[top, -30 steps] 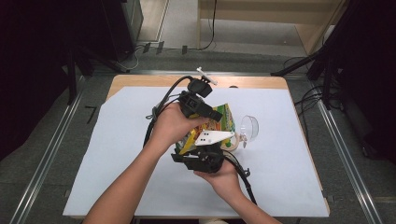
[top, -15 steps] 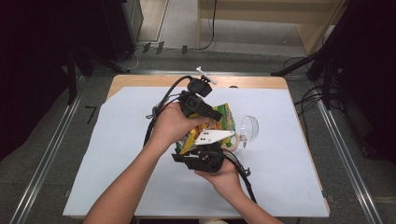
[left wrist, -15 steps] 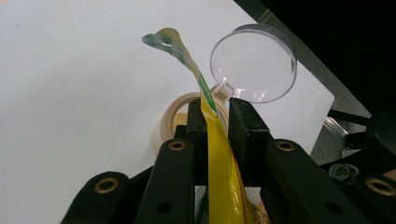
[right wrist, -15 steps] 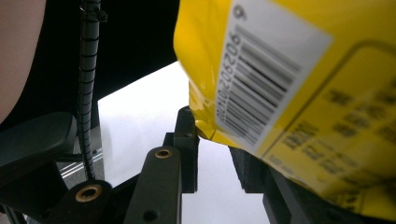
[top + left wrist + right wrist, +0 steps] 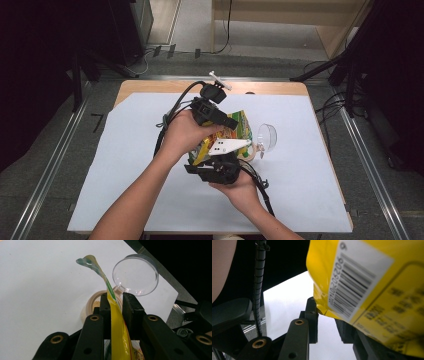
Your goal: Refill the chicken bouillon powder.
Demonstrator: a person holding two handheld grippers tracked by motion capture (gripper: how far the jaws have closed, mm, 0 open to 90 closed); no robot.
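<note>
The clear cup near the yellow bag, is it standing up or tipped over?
Tipped over: the clear cup lies on its side on the white sheet, its round mouth facing the left gripper view.

A wooden table point(image 5: 295, 88) is covered almost to its edges by a white sheet point(image 5: 125, 165), with bare wood left exposed along the far edge. The table is set on a grey floor point(image 5: 45, 165), and metal rails point(image 5: 372, 165) are laid on the floor along both sides. Beyond the table, cables point(image 5: 150, 55) are trailed across the floor beside dark stands point(image 5: 80, 75). Light wooden furniture point(image 5: 280, 15) is seen at the top. The far left and right are left in darkness.
</note>
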